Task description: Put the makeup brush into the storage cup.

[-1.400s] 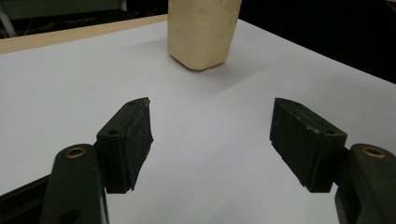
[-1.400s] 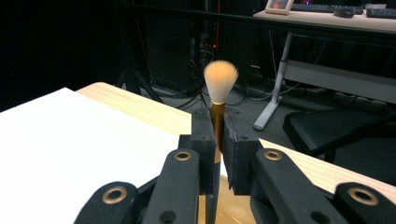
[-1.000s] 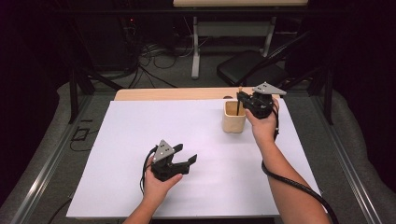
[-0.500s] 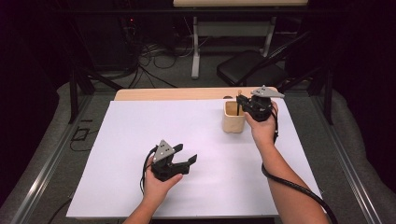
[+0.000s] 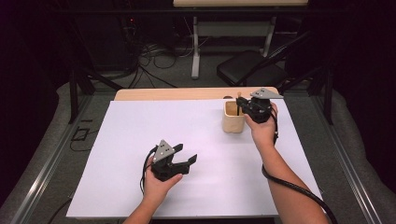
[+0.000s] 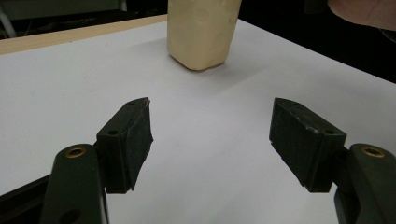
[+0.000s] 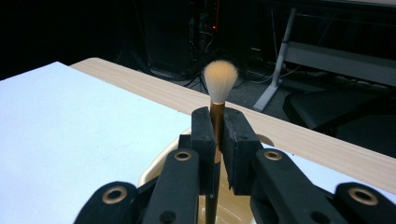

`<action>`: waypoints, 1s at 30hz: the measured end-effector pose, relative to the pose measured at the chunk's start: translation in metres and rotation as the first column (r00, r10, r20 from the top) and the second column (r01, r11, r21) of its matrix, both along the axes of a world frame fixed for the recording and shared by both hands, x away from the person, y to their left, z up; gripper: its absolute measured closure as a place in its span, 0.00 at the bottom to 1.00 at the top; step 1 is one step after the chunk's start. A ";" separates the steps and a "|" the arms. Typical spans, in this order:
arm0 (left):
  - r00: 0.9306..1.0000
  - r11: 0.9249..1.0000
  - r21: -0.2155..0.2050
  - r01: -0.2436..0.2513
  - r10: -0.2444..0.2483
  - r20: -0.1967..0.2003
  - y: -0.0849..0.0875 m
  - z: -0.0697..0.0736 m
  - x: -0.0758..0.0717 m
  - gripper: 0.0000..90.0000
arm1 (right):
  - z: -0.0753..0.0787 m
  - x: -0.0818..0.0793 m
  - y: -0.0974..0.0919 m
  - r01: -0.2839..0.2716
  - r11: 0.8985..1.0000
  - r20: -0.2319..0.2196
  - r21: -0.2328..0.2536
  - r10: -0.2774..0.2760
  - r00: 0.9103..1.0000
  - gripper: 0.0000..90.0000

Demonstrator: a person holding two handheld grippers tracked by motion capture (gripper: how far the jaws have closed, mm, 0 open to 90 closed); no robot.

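Bristles, pale and fluffy, top the brush (image 7: 219, 88) that stands upright between the jaws of the right gripper (image 7: 217, 140); its handle is a thin golden-brown stick, and the lower end runs down out of sight behind the jaws into the cup (image 7: 159, 172) below. How deep it reaches into the cup cannot be made out. In the high view the brush (image 5: 239, 101) is hardly more than a thin dark line over the cup's mouth, its head too small to read, and the right gripper (image 5: 243, 108) sits just at the cup's far right rim with the hand behind it. The right jaws are pinched narrow on the handle

The cup (image 5: 233, 117) is a cream, squarish tumbler with rounded corners, standing on the white sheet (image 5: 140, 121) that covers most of the counter (image 5: 168, 94), toward its far right part. In the left gripper view its top is cut off by the frame edge, so just the lower body (image 6: 203, 35) is seen

The left gripper (image 5: 184, 163) rests low over the near middle of the sheet, well apart from the cup, its jaws spread wide with nothing between them (image 6: 210, 140)
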State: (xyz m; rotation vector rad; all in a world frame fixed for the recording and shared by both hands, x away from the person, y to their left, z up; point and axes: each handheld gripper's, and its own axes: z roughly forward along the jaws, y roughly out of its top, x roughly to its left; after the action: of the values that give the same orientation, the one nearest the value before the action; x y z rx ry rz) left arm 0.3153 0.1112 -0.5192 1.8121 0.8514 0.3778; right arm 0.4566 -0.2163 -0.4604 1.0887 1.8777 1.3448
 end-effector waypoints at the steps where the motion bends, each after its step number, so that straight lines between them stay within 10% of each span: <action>1: 1.000 1.000 0.001 0.000 0.000 0.000 0.000 0.000 0.000 0.33 | 0.000 0.000 0.000 -0.002 1.000 0.003 -0.001 0.002 1.000 0.93; 30: 1.000 1.000 0.003 0.001 -0.001 0.001 0.000 0.000 0.000 0.33 | -0.008 0.000 -0.003 -0.008 1.000 -0.028 -0.017 0.007 1.000 0.93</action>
State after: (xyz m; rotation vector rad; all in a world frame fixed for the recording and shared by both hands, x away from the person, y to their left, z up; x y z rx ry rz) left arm 0.3153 0.1109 -0.5194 1.8153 0.8498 0.3791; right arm 0.4570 -0.2189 -0.4683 1.0984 1.9120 1.3211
